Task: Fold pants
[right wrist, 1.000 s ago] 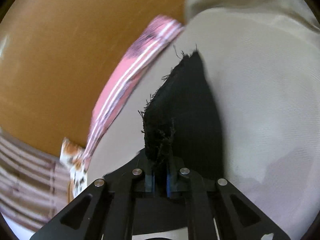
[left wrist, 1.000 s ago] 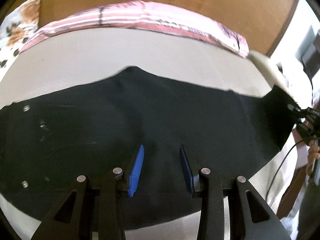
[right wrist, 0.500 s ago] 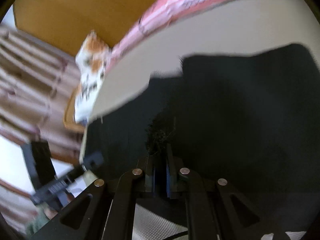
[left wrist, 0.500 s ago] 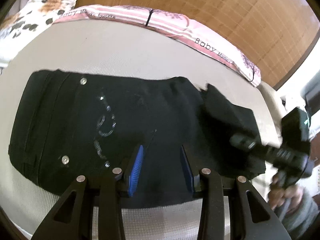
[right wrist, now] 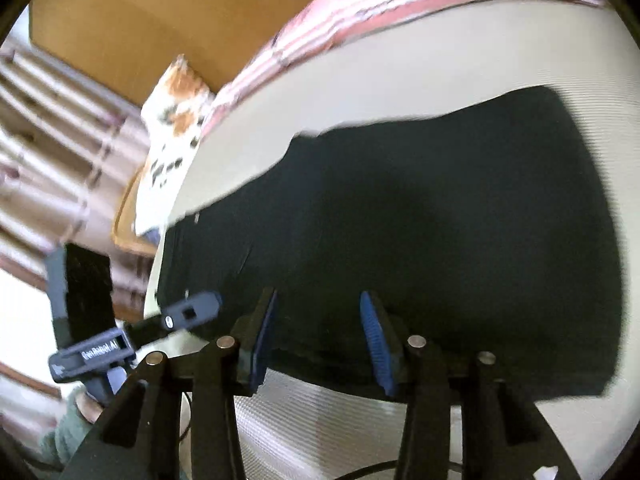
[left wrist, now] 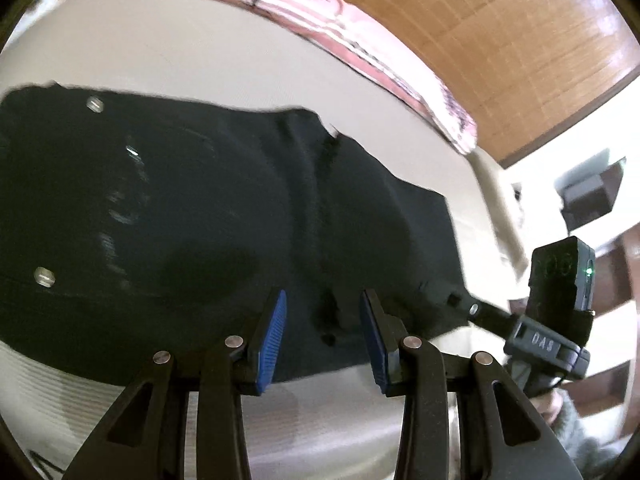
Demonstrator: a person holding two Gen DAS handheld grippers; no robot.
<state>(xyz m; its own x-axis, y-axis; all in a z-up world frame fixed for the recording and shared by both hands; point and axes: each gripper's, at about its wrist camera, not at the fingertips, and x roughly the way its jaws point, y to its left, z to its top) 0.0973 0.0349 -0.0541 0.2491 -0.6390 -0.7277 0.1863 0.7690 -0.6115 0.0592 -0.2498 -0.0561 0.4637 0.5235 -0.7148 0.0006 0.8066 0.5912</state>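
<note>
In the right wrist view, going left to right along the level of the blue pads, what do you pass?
Left gripper reaching in from the left edge → right gripper's left pad → right gripper's right pad → black pants lying flat → cream bed cover at the far right.

**Black on cream, pink stripes behind**

The black fabric pants [left wrist: 224,216] fill the middle of the left wrist view, dotted at the left with small silver studs [left wrist: 44,277] and faint pale stitching. Under them lies a cream ribbed bed cover [left wrist: 168,52]. Along the upper edge runs a pink-and-white striped cloth with dark lines [left wrist: 320,12], and beyond it an orange-brown wooden panel [left wrist: 500,40] at upper right. In the right wrist view, a white pillow with orange and dark blotches [right wrist: 176,120] sits at upper left. Both black plastic grippers [left wrist: 323,340] [right wrist: 316,340] carry ridged blue pads [left wrist: 272,340].
</note>
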